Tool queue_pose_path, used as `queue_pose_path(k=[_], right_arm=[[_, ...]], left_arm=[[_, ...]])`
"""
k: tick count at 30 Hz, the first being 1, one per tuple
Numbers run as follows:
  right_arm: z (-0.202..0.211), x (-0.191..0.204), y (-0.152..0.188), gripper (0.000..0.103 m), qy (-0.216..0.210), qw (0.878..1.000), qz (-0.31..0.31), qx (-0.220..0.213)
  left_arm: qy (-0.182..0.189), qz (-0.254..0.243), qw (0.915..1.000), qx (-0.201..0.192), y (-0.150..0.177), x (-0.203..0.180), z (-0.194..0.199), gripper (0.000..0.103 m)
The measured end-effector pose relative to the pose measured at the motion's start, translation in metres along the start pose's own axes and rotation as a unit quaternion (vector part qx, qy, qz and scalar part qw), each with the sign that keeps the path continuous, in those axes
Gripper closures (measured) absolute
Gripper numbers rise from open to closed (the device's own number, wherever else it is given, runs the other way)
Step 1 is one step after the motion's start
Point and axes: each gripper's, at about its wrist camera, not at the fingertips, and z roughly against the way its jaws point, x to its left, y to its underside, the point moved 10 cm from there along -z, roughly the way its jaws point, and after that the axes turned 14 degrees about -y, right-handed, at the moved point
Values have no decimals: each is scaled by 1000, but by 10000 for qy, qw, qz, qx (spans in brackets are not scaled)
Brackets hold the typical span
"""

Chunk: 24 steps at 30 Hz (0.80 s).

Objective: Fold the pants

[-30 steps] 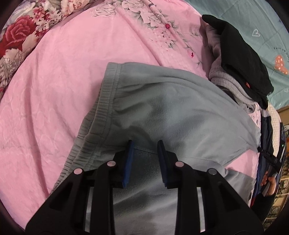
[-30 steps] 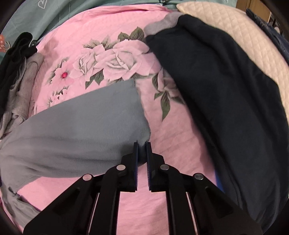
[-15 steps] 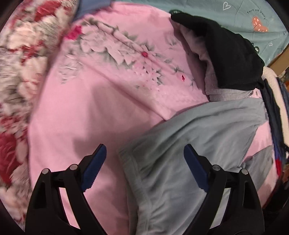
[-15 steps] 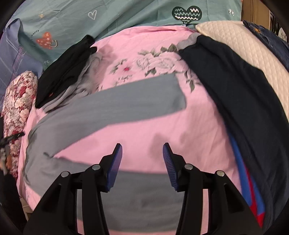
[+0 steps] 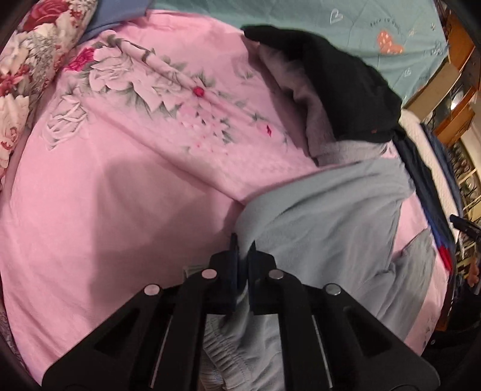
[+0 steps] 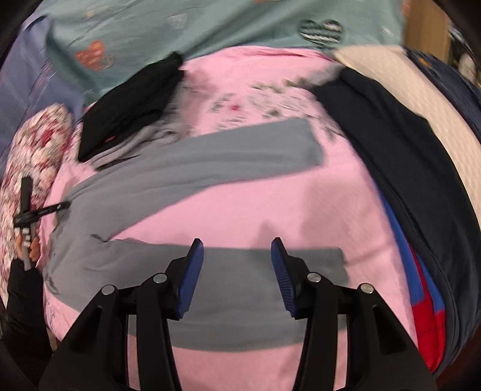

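Two grippers: one engaged, one free.
Left gripper [image 5: 243,252]: clamped on the waist corner of the grey pants [image 5: 324,228]; fabric pinched between the pads, elastic waistband bunched below the jaws.
Right gripper [image 6: 237,270]: jaws parted, nothing between them; hovers above the nearer pant leg [image 6: 240,288].
Pants position: spread across the pink floral bedsheet [image 5: 105,210], the two legs splayed apart in a V, the far leg [image 6: 228,153] angled toward the dark pile.
Progress: early by my judgement; no fold visible, legs not yet laid together.
Remaining: bring one leg over the other, then fold lengthwise.
Surface: soft bed, sheet lightly creased.
Surroundings: black garment [image 5: 330,84] over a grey one at the sheet's edge; navy garment [image 6: 405,168] and cream quilted pad alongside; teal blanket [image 6: 210,27] behind; floral pillow [image 5: 33,51] at the corner.
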Motion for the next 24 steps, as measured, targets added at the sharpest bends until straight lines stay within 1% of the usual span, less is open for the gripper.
queue_pose_path(k=[2, 3, 4, 5, 7, 9, 11, 14, 15, 17, 19, 21, 24], right_arm=[[-23, 34, -15, 52, -236, 9981, 561, 121], [-35, 51, -21, 44, -382, 9957, 829, 186], [-54, 75, -29, 38, -628, 9906, 1182, 285], [-65, 93, -34, 37, -816, 9859, 1416, 355], [-96, 136, -46, 37, -1221, 9694, 2062, 537], [-121, 171, -58, 37, -1401, 9522, 2644, 614], [-153, 205, -65, 37, -1612, 9310, 3158, 870], [-200, 235, -67, 37, -1708, 9095, 3529, 1380], [-209, 242, -67, 37, -1713, 9035, 3640, 1476], [-229, 254, -69, 37, -1617, 8923, 3921, 1546], [-240, 263, -69, 37, -1698, 8846, 4035, 1607], [-250, 265, -69, 37, -1765, 8812, 4040, 1707], [-265, 260, -70, 39, -1919, 8811, 3876, 1912]], left_arm=[[56, 84, 9999, -93, -2, 4, 5, 98], [81, 86, 9998, -130, -2, 4, 7, 98], [100, 78, 9998, -161, -2, 4, 9, 98], [110, 73, 9997, -181, -1, 2, 11, 98], [94, 29, 9997, -205, 0, 0, 12, 98], [114, -5, 9997, -235, 0, -2, 15, 98], [136, -27, 9996, -253, 1, -1, 17, 98], [165, -52, 9994, -290, 3, -1, 20, 98], [184, -44, 9994, -295, 4, -1, 20, 98], [225, -46, 9993, -304, 3, -2, 21, 98], [268, -55, 9991, -317, 3, -3, 22, 98], [317, -54, 9989, -329, 3, -3, 23, 98], [390, -39, 9986, -355, 3, -3, 26, 98]])
